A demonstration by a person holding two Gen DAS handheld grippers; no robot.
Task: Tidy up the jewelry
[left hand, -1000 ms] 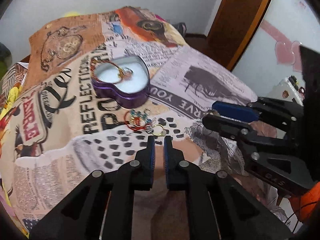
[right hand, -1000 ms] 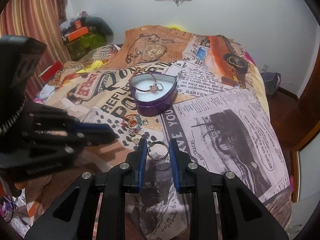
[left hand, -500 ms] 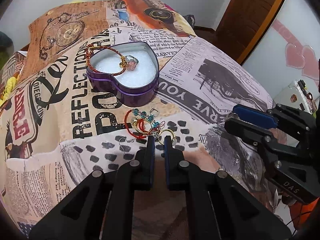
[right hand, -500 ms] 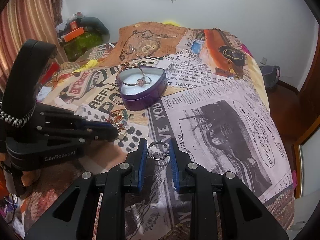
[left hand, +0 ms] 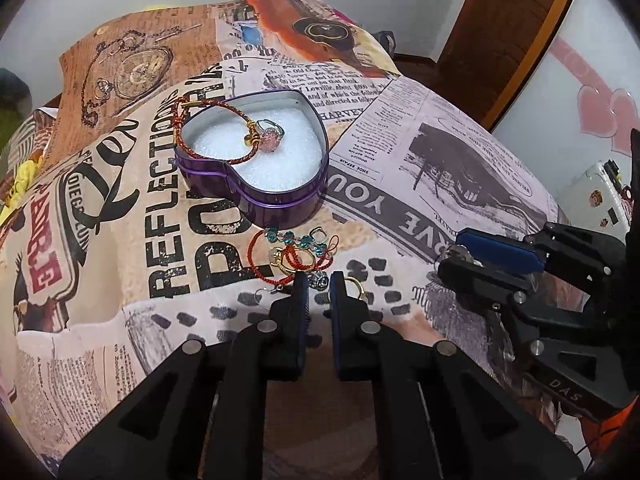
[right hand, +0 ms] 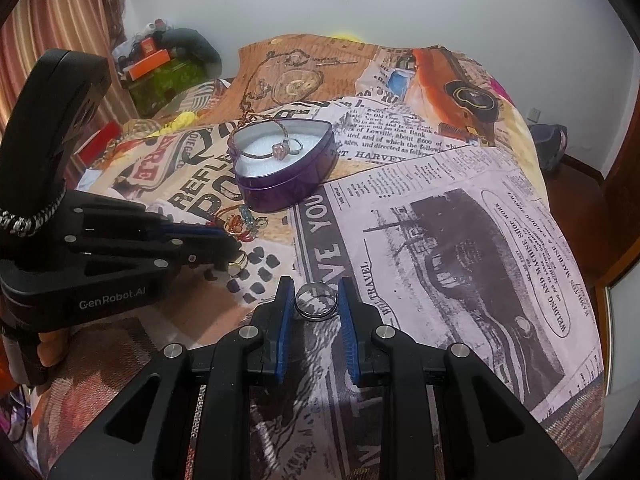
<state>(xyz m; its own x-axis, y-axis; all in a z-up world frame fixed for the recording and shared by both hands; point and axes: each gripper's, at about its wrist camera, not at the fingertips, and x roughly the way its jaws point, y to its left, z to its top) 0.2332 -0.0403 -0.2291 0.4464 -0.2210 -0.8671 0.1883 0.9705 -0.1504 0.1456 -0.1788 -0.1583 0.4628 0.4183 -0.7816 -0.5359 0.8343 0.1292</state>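
So the right gripper [right hand: 315, 300] sits bottom centre of its own view with a silver ring [right hand: 315, 302] pinched between the two blue pads, jaws only as far apart as the ring is wide. The left gripper [left hand: 319, 282] is bottom centre of the left view, its fingers a narrow gap apart right over the loose jewelry pile [left hand: 296, 254] with something small and sparkly sitting in that gap, but I honestly can't tell if it's actually gripping it. A gold ring [left hand: 354, 283] lies just right of that gripper's right finger. Up in the middle of the frame is the purple heart-shaped tin [left hand: 256, 152] with white foam inside, holding a red-and-gold cord bracelet [left hand: 208, 136] draped over its left rim and a pink-stone ring [left hand: 270, 135]. All of it sits on a newspaper-print bedspread [right hand: 440, 240]; the pile is just below the tin in the picture.
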